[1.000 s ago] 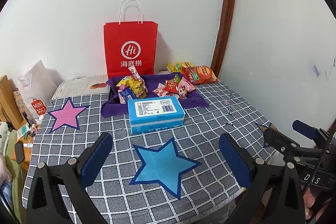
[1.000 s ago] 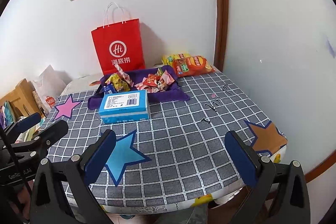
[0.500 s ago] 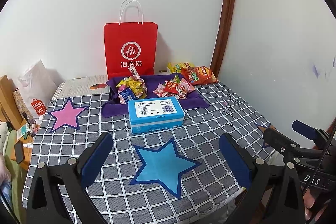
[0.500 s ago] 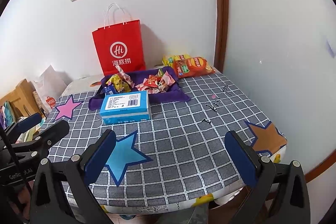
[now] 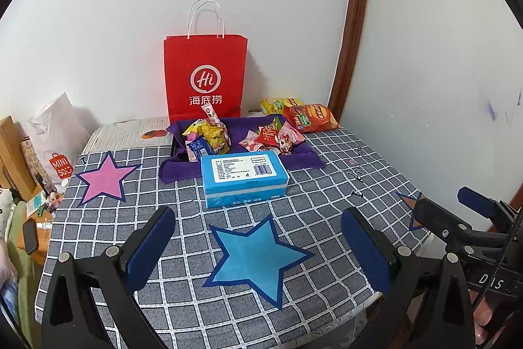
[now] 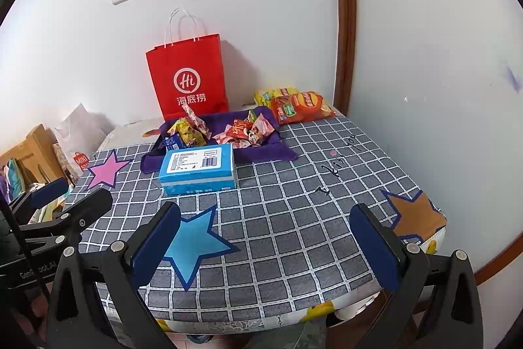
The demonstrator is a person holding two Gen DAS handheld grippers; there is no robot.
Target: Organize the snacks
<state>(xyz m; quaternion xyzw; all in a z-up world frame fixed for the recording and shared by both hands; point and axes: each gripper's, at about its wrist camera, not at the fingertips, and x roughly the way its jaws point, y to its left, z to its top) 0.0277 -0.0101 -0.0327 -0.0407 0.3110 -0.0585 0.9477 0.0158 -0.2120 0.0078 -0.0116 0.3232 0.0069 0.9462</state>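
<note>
Several small snack packets lie in a purple cloth-lined tray at the back of the table. A blue box stands in front of it. An orange chip bag and a yellow bag lie right of the tray. A red paper bag stands behind against the wall. My left gripper is open and empty over the blue star. My right gripper is open and empty near the front edge.
The table has a grey checked cloth with pink, blue and orange stars. Walls close the back and right. A white Miniso bag and wooden furniture stand at the left.
</note>
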